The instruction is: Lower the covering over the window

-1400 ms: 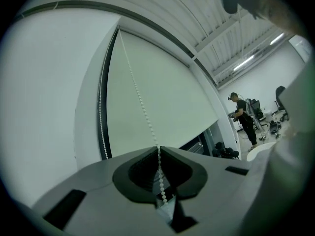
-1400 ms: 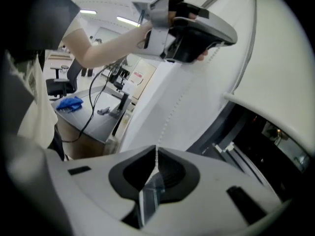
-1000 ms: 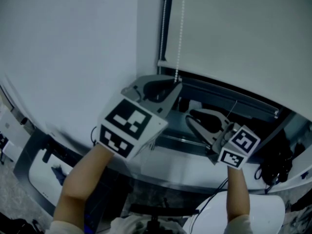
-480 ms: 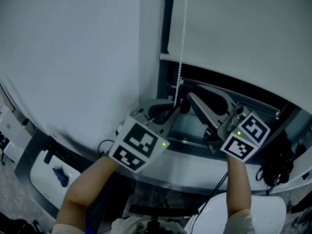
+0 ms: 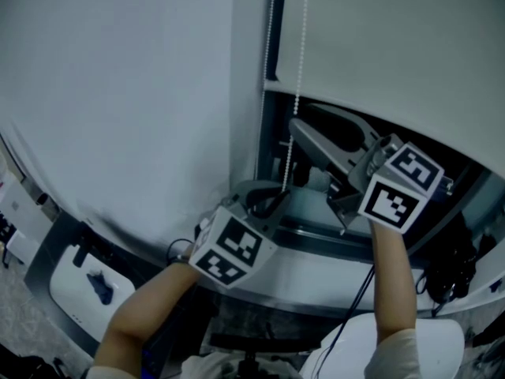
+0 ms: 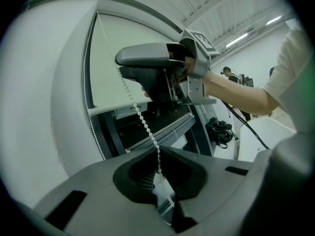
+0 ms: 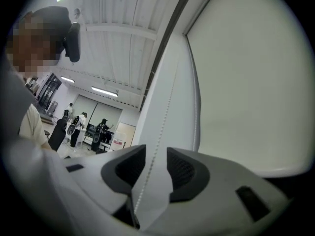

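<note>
One white beaded chain (image 5: 303,46) beside a smooth pale roller blind (image 5: 394,38).
Left hand-held gripper (image 6: 160,173) pinches it; right hand-held gripper (image 7: 156,168), ribbed pads (image 7: 184,173) opening, straddles it untouched.

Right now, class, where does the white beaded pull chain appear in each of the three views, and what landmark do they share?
Head view: the white beaded pull chain hangs centre, from the top edge to the left gripper.
Left gripper view: slants from centre-left down into that gripper's shut jaws.
Right gripper view: runs up the middle between the right gripper's opening jaws, ungripped.
Shared landmark: the pale roller blind.
</note>
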Demonstrator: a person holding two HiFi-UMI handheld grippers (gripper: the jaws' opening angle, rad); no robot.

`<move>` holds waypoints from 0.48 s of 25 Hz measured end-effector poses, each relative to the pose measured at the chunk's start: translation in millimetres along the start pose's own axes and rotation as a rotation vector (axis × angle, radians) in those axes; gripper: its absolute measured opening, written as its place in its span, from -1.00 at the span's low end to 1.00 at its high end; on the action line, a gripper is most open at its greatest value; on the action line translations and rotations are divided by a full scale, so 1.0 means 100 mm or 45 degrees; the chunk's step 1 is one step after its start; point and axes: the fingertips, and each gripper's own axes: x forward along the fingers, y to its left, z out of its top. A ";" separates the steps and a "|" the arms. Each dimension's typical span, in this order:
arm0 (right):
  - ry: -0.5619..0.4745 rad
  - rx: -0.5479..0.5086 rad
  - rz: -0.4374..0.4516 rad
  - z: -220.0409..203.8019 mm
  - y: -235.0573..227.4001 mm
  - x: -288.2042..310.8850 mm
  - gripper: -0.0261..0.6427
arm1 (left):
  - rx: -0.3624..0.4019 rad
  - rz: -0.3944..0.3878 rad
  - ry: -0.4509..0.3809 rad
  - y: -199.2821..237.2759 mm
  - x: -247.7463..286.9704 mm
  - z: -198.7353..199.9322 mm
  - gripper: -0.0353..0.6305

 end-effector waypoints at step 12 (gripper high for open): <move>0.007 0.000 0.026 0.20 -0.06 0.22 -0.50 | -0.012 -0.108 0.160 -0.33 0.13 -0.65 -0.81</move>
